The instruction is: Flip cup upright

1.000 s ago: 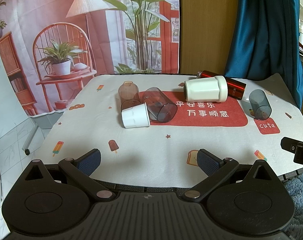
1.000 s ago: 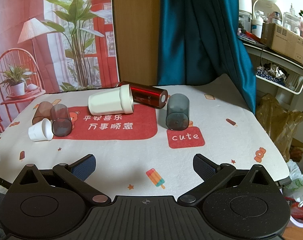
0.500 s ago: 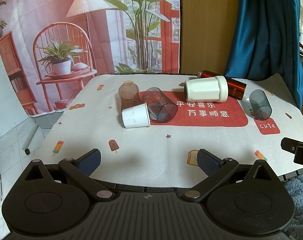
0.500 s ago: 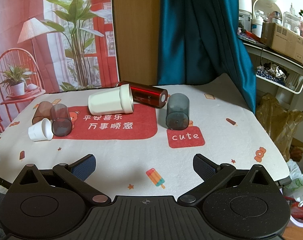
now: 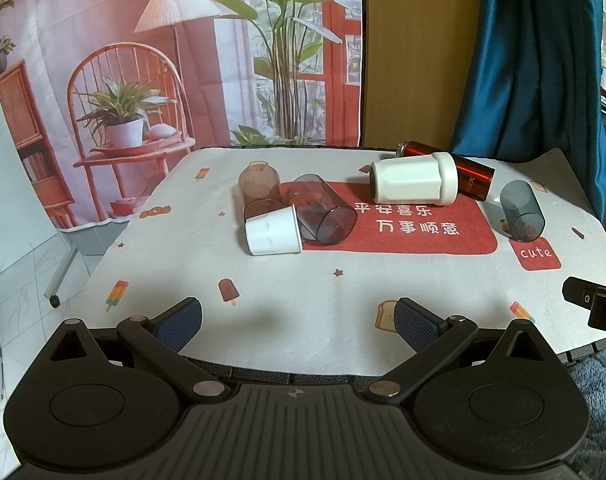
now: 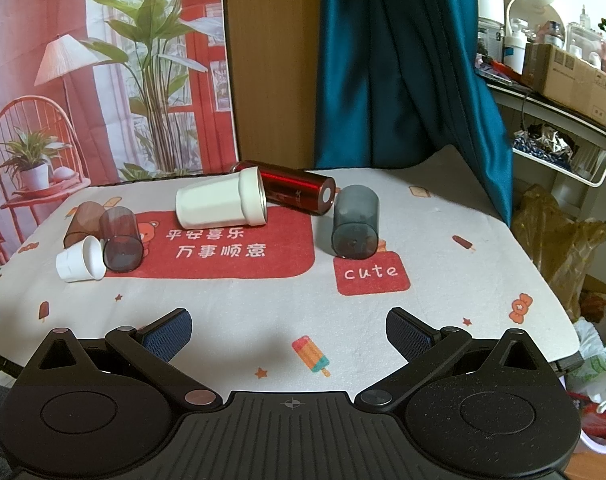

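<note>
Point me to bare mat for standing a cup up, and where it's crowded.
Free: the near strip of the mat, between the hand-held grippers and the red panel; also right of the grey cup. Crowded: far left, small white cup, smoky cup and brown cup bunched together; large white cup against red bottle.

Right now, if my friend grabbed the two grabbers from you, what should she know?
Left gripper and right gripper: both open, holding nothing, hovering over the near edge of the table mat.
Six cups lie on their sides: small white cup, brown cup and smoky cup bunched together at left; big white cup against the red metal cup; grey cup alone by the "cute" patch.
Done: nothing.
Left: stand them upright.
</note>
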Available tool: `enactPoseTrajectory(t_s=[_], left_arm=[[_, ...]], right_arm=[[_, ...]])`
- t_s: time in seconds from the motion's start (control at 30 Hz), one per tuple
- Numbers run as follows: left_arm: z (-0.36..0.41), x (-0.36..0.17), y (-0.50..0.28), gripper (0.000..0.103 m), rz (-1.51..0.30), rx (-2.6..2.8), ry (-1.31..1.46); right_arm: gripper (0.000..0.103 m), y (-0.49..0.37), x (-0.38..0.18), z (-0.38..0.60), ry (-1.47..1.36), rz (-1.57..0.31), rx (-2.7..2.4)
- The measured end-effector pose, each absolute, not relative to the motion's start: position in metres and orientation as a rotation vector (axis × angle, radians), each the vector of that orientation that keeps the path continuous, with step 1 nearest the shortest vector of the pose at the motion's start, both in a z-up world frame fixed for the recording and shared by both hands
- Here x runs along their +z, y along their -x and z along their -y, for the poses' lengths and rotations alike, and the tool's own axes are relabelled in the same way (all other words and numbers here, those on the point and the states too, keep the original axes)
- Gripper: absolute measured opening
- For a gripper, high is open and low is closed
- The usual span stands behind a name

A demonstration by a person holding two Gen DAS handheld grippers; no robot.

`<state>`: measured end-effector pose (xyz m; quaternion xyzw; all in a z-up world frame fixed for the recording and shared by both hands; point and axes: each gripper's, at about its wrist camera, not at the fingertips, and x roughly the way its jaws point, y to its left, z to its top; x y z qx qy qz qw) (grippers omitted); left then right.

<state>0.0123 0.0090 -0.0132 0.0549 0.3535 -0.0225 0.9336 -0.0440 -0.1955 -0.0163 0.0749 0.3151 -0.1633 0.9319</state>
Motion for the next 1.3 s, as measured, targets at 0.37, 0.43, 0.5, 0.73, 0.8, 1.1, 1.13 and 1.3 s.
enactPoseTrajectory(t_s=[0.37,0.43,0.5,0.73,0.8,1.1,1.13,1.3], left_arm=[[-0.007,-0.013,-0.013,0.103,-0.728,-0.039,-0.117],[-0.006,-0.014,-0.015,0.103,-0.735,-0.037,-0.122],[-0.007,-0.013,-0.017,0.103,-0.740,-0.035,-0.125],[-0.008,-0.016,-0.035,0.103,-0.755,-0.012,-0.135],[-0.009,-0.016,-0.044,0.103,-0.755,-0.006,-0.124],[-0.004,-0.035,-0.083,0.103,-0.794,-0.010,-0.092],[-0.003,-0.039,-0.085,0.103,-0.801,-0.022,-0.083],[-0.005,-0.054,-0.093,0.103,-0.820,-0.018,-0.063]], right_arm=[[0.103,0.041,-0.016,0.197,-0.161,-0.659,-0.331],[0.103,0.040,-0.017,0.197,-0.161,-0.667,-0.328],[0.103,0.038,-0.019,0.197,-0.161,-0.674,-0.326],[0.103,0.021,-0.022,0.211,-0.178,-0.695,-0.326],[0.103,0.013,-0.023,0.218,-0.176,-0.694,-0.326],[0.103,-0.047,-0.043,0.270,-0.100,-0.662,-0.355],[0.103,-0.055,-0.047,0.276,-0.094,-0.665,-0.361],[0.098,-0.096,-0.067,0.308,-0.082,-0.670,-0.377]])
